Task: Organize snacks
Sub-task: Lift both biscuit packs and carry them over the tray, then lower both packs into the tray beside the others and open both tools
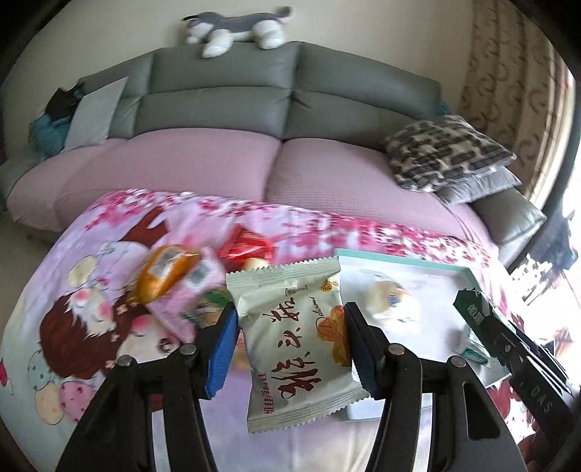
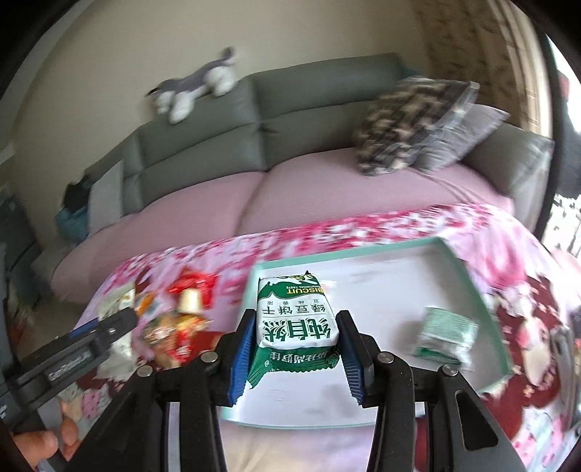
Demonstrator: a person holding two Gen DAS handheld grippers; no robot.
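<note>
My left gripper (image 1: 290, 337) is shut on a white snack packet with red lettering (image 1: 296, 337), held above the flowered cloth near the left edge of the mint-rimmed white tray (image 1: 403, 259). My right gripper (image 2: 294, 345) is shut on a green and white biscuit packet (image 2: 296, 319) over the tray's (image 2: 348, 254) left part. That green packet (image 1: 475, 308) and right gripper (image 1: 515, 341) also show at the right of the left wrist view. One small green packet (image 2: 445, 336) lies in the tray. A pile of loose snacks (image 2: 174, 326) lies left of the tray.
The table wears a pink cartoon cloth (image 1: 90, 290). Behind it stands a grey sofa with pink seat cover (image 1: 225, 159), patterned cushions (image 1: 446, 152) and a plush dog (image 1: 236, 29). A hand (image 2: 40, 443) holds the left gripper's handle. A pale round snack (image 1: 388, 294) lies in the tray.
</note>
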